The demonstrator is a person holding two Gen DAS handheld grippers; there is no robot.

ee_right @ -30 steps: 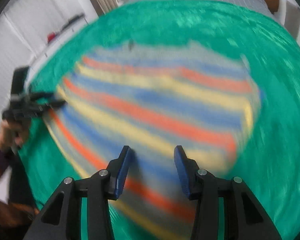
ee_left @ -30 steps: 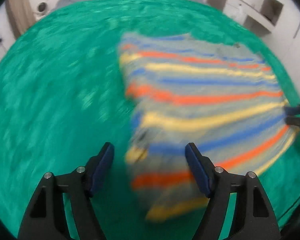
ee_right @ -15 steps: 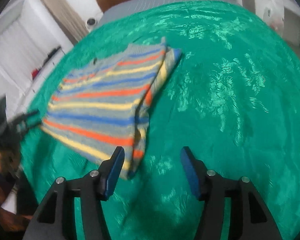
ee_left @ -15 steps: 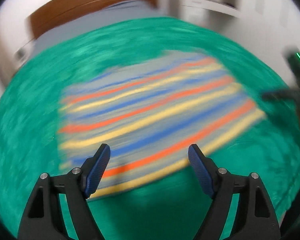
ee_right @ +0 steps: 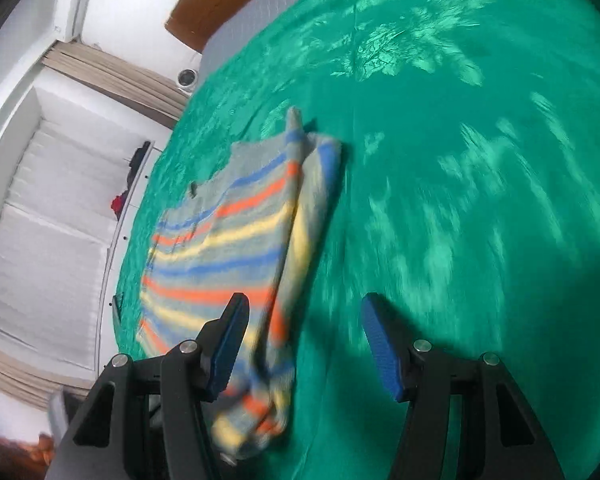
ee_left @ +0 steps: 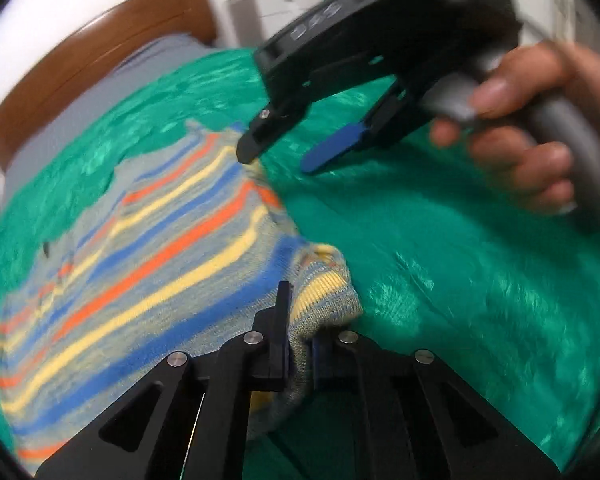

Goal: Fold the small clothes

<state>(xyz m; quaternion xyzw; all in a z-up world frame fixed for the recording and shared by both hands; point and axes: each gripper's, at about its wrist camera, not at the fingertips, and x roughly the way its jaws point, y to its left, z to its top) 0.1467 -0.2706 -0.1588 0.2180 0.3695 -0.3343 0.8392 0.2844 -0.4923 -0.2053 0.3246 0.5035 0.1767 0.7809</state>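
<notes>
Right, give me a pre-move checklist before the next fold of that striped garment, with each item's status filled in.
1. Left tool gripping cloth: ok. Its jaws have just been closing and now pinch the near corner of the striped garment.
2. Right tool gripping cloth: not ok. Its jaws are open and the pads press on nothing, though the garment's folded edge lies between them.
3. Right tool placed over a corner: cannot tell. In the left wrist view its tips hover by the far corner; contact is blurred.
4. Garment lying flat: not ok, it bunches at the near corner.
5. Green blanket bare beside the garment: ok.
</notes>
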